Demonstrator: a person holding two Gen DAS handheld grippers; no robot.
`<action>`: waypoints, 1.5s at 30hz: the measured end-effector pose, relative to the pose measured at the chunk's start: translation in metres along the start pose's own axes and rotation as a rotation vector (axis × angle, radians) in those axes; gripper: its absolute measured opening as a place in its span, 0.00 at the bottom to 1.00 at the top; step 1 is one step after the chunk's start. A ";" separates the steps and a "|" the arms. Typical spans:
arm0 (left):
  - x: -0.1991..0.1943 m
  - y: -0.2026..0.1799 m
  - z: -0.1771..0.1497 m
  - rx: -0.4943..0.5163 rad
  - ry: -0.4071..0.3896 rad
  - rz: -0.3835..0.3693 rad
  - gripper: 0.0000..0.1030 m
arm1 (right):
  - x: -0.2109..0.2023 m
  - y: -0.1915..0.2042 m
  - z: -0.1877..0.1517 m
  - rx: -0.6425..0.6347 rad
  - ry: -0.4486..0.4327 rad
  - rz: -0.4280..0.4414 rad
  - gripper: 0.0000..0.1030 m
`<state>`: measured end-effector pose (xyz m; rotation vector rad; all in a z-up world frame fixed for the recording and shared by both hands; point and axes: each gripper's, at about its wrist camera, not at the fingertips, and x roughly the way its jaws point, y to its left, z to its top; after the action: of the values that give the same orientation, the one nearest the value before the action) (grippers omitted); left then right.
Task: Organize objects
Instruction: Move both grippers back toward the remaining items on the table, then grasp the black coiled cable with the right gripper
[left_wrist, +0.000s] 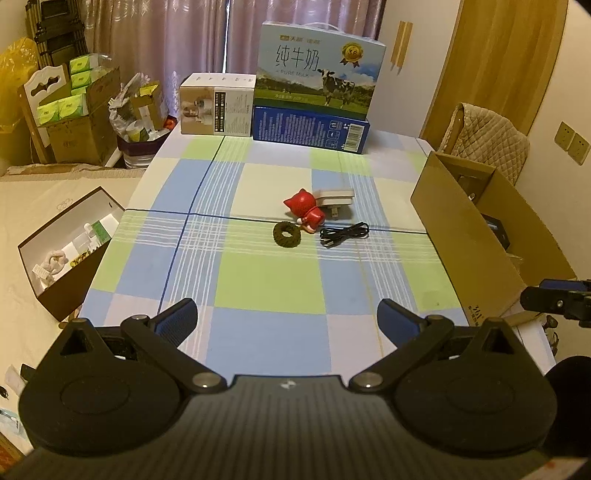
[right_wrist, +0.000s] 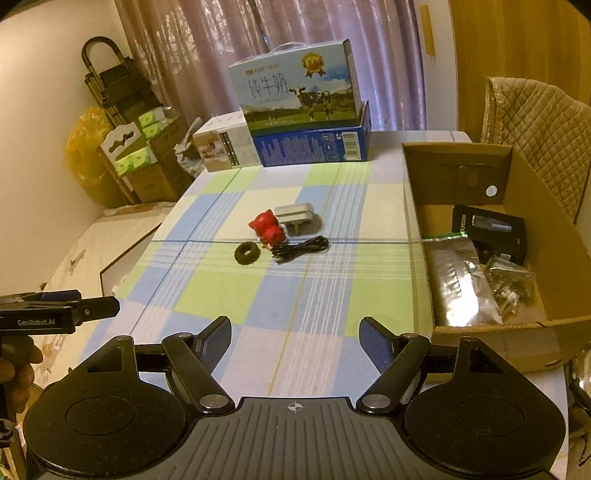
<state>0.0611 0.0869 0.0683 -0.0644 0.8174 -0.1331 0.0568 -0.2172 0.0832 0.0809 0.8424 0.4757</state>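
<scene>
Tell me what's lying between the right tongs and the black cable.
Nothing: in the right wrist view only bare checked tablecloth stretches from the open right tongs to the cable.

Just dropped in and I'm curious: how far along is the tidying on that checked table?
Some things already lie in the cardboard box: a black carton and shiny bags. Nothing is in hand: the left gripper and right gripper are both open and empty. Left on the tablecloth: a red figurine, a white charger, a dark hair tie and a black cable.
</scene>
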 end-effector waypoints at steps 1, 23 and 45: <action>0.001 0.001 0.000 0.002 0.000 0.003 0.99 | 0.002 0.001 0.001 -0.003 0.002 -0.001 0.72; 0.109 0.032 0.047 0.133 0.040 -0.013 0.99 | 0.137 0.011 0.046 -0.482 0.090 0.049 0.67; 0.241 0.025 0.067 0.276 0.050 -0.078 0.87 | 0.286 0.009 0.072 -1.011 0.275 0.087 0.44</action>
<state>0.2757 0.0780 -0.0628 0.1680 0.8401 -0.3208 0.2689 -0.0760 -0.0660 -0.8980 0.7830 0.9615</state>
